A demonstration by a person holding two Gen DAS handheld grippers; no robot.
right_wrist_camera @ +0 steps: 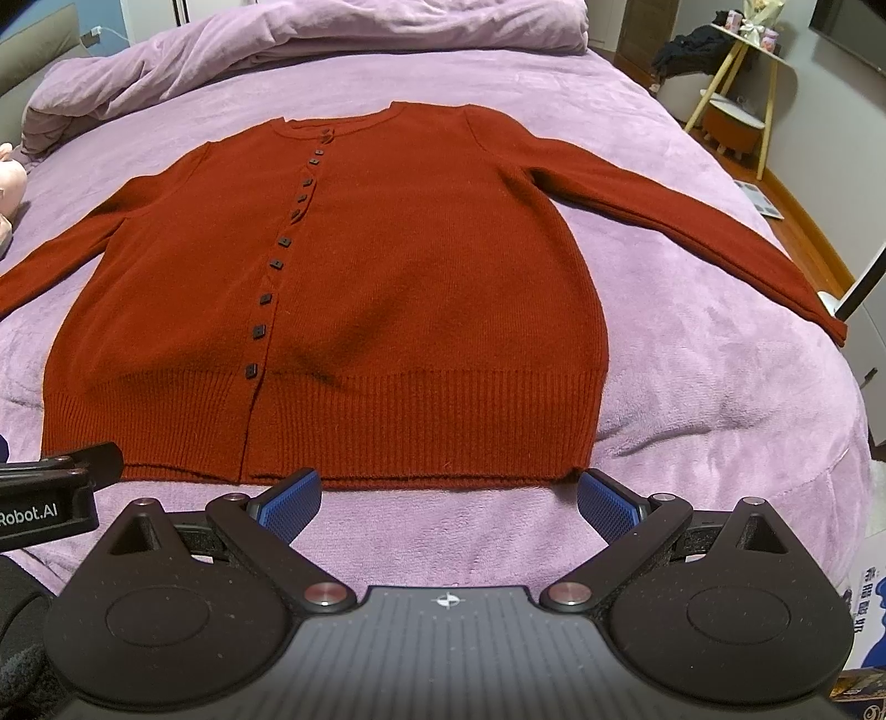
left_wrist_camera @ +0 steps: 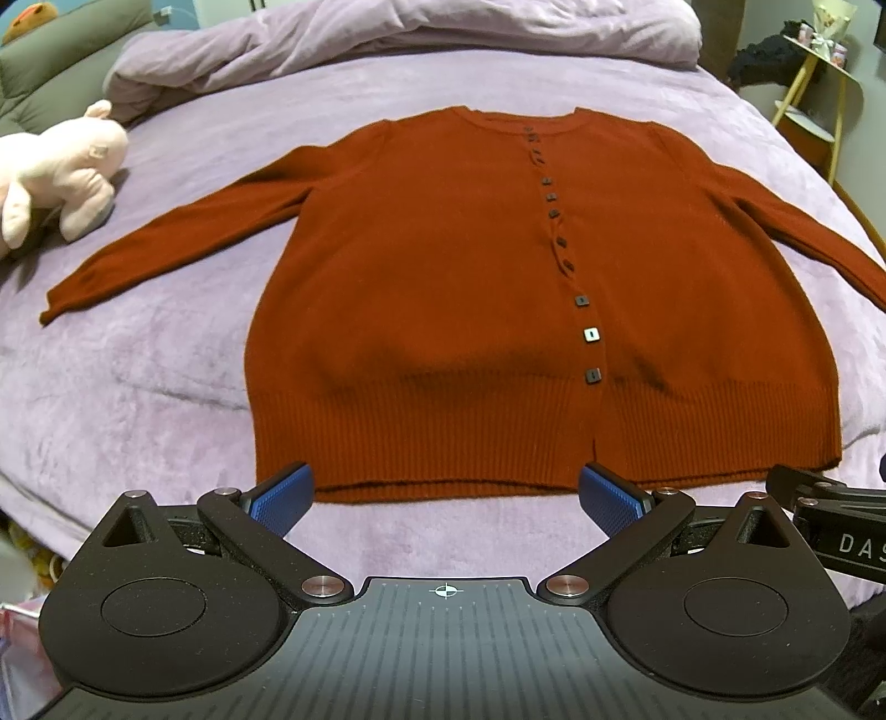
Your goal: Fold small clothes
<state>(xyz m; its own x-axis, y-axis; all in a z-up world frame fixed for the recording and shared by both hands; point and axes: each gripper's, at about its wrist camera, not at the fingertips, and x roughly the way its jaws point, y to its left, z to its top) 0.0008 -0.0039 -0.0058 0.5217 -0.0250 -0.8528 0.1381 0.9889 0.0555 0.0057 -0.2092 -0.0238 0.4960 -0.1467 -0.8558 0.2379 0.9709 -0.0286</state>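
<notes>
- The left claw [left_wrist_camera: 446,501] is wide open and holds nothing. Its blue fingers [left_wrist_camera: 282,495] sit just before the bottom edge of the sweater.
- The right claw [right_wrist_camera: 448,501] is wide open too, with nothing in it. It sits just beside the left claw, at the same edge.
- The red sweater [left_wrist_camera: 443,266] lies flat on the bed, right in front of both claws. Its front faces up and both sleeves are spread out to the sides.
- A row of small dark buttons [left_wrist_camera: 591,334] runs up the sweater, away from the claws.
- The purple bed [left_wrist_camera: 166,354] is under the sweater.
- A pink soft toy [left_wrist_camera: 61,171] lies far off to the left of the left claw, near the left sleeve.
- A bunched purple blanket [right_wrist_camera: 332,39] lies past the sweater's neck, far from the claws.
</notes>
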